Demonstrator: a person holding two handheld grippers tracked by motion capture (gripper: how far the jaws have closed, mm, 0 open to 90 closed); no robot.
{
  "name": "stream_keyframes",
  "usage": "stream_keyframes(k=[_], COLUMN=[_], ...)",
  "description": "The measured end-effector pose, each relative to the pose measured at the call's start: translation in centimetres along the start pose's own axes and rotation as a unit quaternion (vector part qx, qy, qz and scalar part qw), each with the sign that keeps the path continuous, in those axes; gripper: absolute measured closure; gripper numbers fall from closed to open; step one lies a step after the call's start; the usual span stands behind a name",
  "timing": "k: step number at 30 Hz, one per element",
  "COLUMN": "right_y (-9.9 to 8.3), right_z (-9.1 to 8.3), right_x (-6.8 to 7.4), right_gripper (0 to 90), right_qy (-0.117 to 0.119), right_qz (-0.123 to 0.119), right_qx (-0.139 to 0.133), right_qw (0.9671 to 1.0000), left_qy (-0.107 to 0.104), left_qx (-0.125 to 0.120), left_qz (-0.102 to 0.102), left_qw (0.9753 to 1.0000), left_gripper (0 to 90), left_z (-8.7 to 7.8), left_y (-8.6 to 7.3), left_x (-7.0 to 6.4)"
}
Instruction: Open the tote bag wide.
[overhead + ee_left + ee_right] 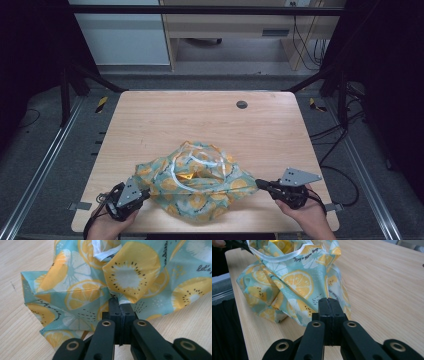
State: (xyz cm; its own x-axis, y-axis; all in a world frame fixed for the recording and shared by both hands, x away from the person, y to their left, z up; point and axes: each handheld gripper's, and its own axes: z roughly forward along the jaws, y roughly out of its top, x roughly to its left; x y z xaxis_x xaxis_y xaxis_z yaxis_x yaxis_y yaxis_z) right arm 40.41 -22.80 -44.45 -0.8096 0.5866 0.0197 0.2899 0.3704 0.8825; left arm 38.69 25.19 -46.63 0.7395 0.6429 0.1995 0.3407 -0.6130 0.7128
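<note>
A crumpled fabric bag [200, 182], teal with a lemon and kiwi slice print and a white-trimmed opening, lies on the near half of the wooden table [200, 120]. My left gripper [147, 192] is at the bag's left corner, jaws shut on the fabric. In the left gripper view the bag [82, 290] bunches out from the closed tips of the left gripper [120, 303]. My right gripper [259, 184] is shut on the bag's right corner, which is pulled out to a point. In the right gripper view the bag [294, 282] rises just beyond the closed right gripper [329, 301].
A small dark round cap [242, 104] is set in the table near its far edge. Bare wood spreads beyond the bag. The table's near edge [200, 231] is close under both hands. Metal frame rails [45, 165] run along the sides.
</note>
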Motion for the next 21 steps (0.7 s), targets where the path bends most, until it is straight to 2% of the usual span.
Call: stream_keyframes(k=[5, 11, 21], right_y=[-0.2, -0.5, -0.7], right_z=[0.6, 1.2, 2.7], right_x=[-0.1, -0.5, -0.7], right_gripper=[90.0, 90.0, 90.0], right_qy=[0.001, -0.003, -0.014], right_qz=[0.0, 0.0, -0.002], right_qx=[0.015, 0.029, 0.061], right_qw=[0.9999, 0.9996, 0.998], left_qy=[0.003, 0.01, 0.012], left_qx=[0.024, 0.041, 0.057], left_qz=[0.011, 0.025, 0.015], left_qw=[0.9997, 0.9988, 0.9982], left_gripper=[90.0, 90.0, 90.0], left_z=[0.7, 1.3, 2.3], left_y=[0.0, 0.2, 0.3], left_x=[0.0, 0.1, 0.6])
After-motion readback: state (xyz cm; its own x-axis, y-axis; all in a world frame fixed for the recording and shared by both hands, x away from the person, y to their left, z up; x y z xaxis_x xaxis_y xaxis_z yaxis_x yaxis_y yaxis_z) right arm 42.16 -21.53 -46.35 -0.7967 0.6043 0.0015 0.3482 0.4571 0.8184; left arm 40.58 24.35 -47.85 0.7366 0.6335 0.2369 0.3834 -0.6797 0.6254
